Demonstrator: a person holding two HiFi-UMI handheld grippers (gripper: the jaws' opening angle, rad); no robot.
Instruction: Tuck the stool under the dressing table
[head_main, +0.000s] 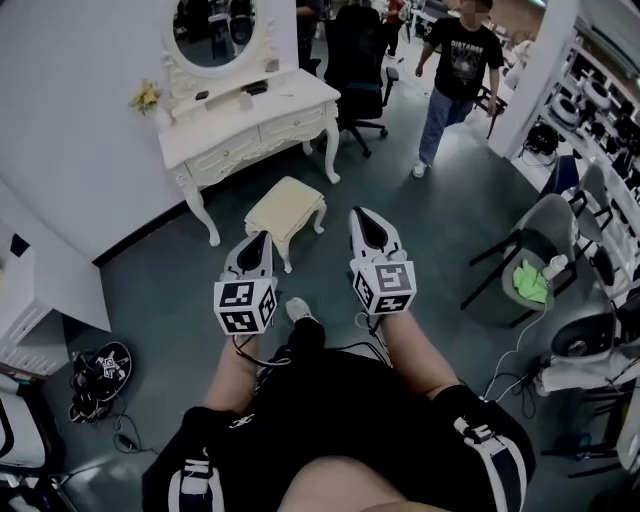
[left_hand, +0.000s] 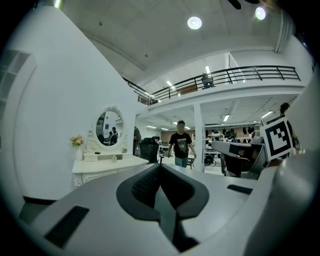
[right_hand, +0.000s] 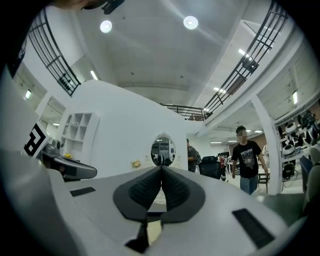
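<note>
Both grippers have their jaws pressed fully together with nothing between them; the left gripper (left_hand: 160, 166) and the right gripper (right_hand: 161, 168) touch no object. One cream stool (head_main: 286, 207) stands on the floor just ahead of them, in front of the one white dressing table (head_main: 250, 120) and outside its leg space. One grey chair (head_main: 548, 228) holds a green cloth (head_main: 530, 282). One person (head_main: 458, 70) is beyond the table.

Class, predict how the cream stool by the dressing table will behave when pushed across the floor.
The stool looks small with slim legs, so probably light. No wheels show, so it should slide, not roll, on the smooth floor. A high push might tip it.
</note>
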